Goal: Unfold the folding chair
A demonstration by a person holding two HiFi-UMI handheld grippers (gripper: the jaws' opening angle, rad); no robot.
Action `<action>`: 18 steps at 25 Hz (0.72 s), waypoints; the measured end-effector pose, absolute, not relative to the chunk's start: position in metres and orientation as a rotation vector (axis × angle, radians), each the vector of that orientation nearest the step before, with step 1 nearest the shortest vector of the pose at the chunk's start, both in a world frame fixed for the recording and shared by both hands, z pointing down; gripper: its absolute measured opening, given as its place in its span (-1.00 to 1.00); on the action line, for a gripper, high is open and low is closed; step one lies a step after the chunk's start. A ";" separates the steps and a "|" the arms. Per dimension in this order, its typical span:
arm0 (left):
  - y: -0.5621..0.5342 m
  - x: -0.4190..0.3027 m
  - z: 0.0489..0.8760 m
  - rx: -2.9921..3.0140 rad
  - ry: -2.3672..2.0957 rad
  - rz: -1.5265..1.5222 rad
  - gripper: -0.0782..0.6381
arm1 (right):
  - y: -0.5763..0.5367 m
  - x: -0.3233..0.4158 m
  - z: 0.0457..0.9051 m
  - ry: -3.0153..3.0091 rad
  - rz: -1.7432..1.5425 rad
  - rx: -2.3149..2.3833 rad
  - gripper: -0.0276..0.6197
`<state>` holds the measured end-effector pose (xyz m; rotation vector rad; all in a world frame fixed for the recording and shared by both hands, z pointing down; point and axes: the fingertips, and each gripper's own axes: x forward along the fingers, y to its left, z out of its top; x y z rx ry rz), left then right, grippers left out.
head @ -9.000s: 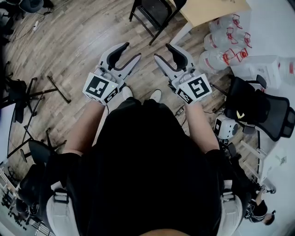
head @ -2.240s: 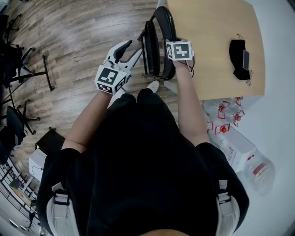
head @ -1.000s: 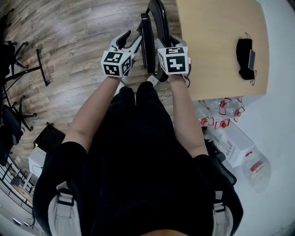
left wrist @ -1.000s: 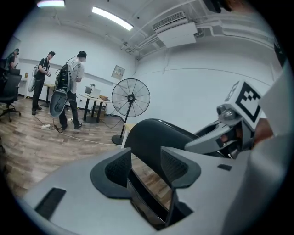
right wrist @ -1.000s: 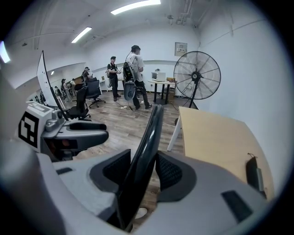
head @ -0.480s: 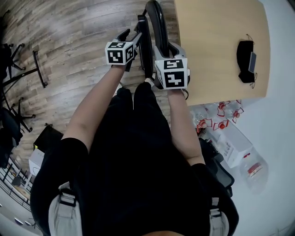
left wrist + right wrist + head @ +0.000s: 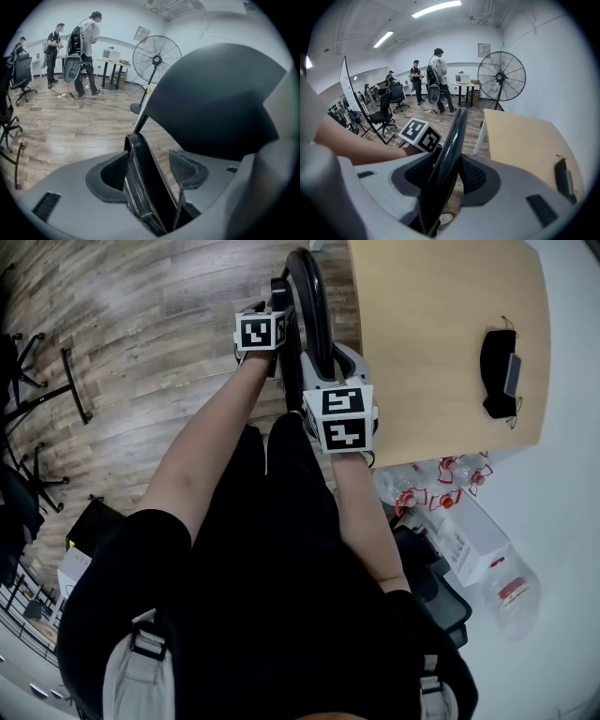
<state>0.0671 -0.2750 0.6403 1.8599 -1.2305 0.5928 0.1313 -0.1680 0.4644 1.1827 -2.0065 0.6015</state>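
Observation:
The black folding chair stands folded against the table's left edge. My right gripper is shut on the top rim of its backrest, which runs up between the two pads of the right gripper. My left gripper has gone down on the chair's left side. In the left gripper view the seat's edge lies between the left gripper's jaws, which have just been opening; the right pad stands apart from the seat, with floor showing in the gap.
A light wooden table stands right of the chair, with a black pouch on it. Water bottles lie below the table. Office chair bases stand at the left. A floor fan and several people are farther off.
My left gripper has moved forward and down along the chair's left side, and its jaws have opened around the seat edge. My right gripper has stayed on the backrest.

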 end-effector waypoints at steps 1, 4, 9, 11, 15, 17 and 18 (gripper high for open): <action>-0.276 0.068 0.645 1.840 -1.239 0.607 -0.03 | -0.168 0.131 0.464 -2.008 0.603 1.181 -0.41; -0.278 0.071 0.658 1.801 -1.274 0.660 -0.02 | -0.169 0.133 0.465 -2.008 0.602 1.177 -0.40; -0.272 0.085 0.690 1.731 -1.253 0.671 -0.02 | -0.169 0.133 0.466 -2.007 0.606 1.170 -0.40; -0.272 0.091 0.698 1.713 -1.242 0.663 -0.02 | -0.169 0.133 0.466 -2.007 0.605 1.166 -0.40; -0.272 0.096 0.707 1.687 -1.251 0.680 -0.12 | -0.170 0.134 0.467 -2.012 0.608 1.161 -0.40; -0.271 0.099 0.710 1.690 -1.243 0.672 -0.16 | -0.169 0.136 0.467 -2.007 0.606 1.167 -0.40; -0.271 0.100 0.710 1.692 -1.236 0.669 -0.18 | -0.170 0.136 0.466 -2.006 0.605 1.169 -0.40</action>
